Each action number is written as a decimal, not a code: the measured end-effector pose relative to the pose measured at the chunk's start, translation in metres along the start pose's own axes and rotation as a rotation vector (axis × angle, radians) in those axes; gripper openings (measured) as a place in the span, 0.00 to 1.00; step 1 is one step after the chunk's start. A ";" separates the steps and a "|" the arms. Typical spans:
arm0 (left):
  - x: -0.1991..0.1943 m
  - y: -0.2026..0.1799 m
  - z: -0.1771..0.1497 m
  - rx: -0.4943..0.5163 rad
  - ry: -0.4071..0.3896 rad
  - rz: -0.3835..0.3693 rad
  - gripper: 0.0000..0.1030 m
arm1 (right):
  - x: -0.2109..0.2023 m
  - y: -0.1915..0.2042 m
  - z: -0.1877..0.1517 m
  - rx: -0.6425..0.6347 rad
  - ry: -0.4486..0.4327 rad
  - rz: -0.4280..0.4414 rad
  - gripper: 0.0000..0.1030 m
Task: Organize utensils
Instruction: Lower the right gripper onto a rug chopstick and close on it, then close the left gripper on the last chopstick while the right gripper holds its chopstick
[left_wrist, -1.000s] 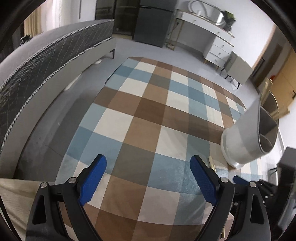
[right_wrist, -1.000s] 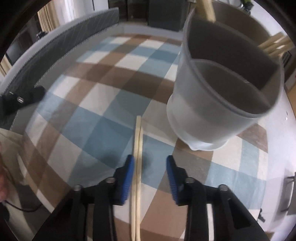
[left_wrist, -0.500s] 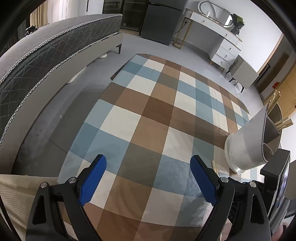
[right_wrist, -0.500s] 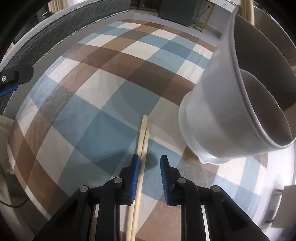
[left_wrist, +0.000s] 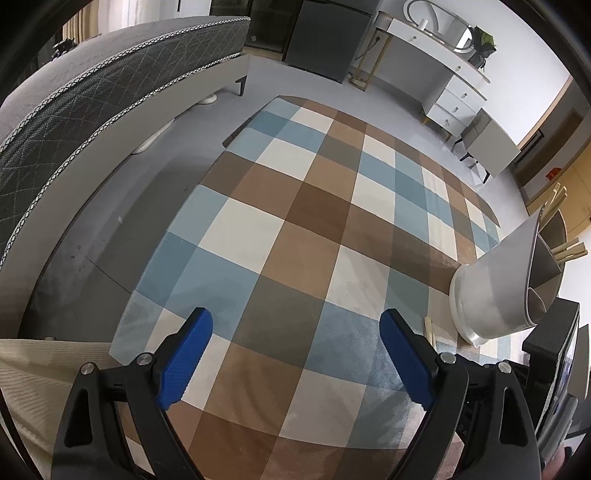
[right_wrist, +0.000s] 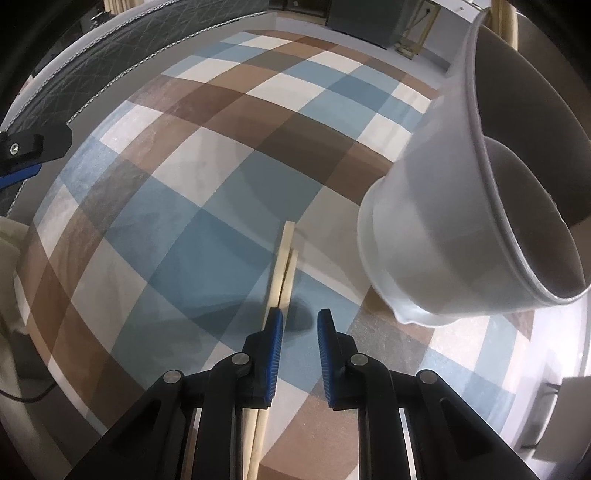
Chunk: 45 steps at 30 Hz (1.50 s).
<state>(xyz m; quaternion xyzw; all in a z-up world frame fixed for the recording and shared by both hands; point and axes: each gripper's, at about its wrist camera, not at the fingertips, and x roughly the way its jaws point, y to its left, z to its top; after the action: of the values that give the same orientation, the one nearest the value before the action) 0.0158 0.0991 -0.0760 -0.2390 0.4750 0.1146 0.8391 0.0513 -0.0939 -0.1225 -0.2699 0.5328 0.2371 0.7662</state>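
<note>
A pair of pale wooden chopsticks (right_wrist: 282, 266) lies on the checked rug (right_wrist: 207, 192), long axis running from 6 to 12 o'clock, square ends toward 12. The right claw (right_wrist: 300, 325) has just been narrowing, but the sticks lie outside its left blue ribbed pad, ungripped. A smooth grey divided holder (right_wrist: 454, 236) stands at 2 o'clock. The left claw (left_wrist: 295, 350) is spread wide and empty.

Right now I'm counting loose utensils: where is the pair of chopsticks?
In the right wrist view the chopsticks lie on the checked rug, left of the white utensil holder, running under the right gripper's left finger.
</note>
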 end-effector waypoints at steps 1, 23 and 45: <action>0.000 0.000 0.000 -0.003 0.002 0.000 0.86 | 0.001 0.000 0.001 -0.002 0.004 0.004 0.16; 0.014 0.002 -0.002 -0.021 0.113 -0.026 0.86 | 0.010 0.001 0.030 0.099 -0.125 0.067 0.04; 0.026 -0.087 -0.031 0.210 0.188 -0.048 0.86 | -0.105 -0.095 -0.058 0.631 -0.614 0.183 0.04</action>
<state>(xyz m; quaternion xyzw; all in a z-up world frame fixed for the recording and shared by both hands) 0.0425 0.0074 -0.0862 -0.1709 0.5552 0.0213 0.8137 0.0394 -0.2111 -0.0250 0.1083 0.3486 0.1991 0.9095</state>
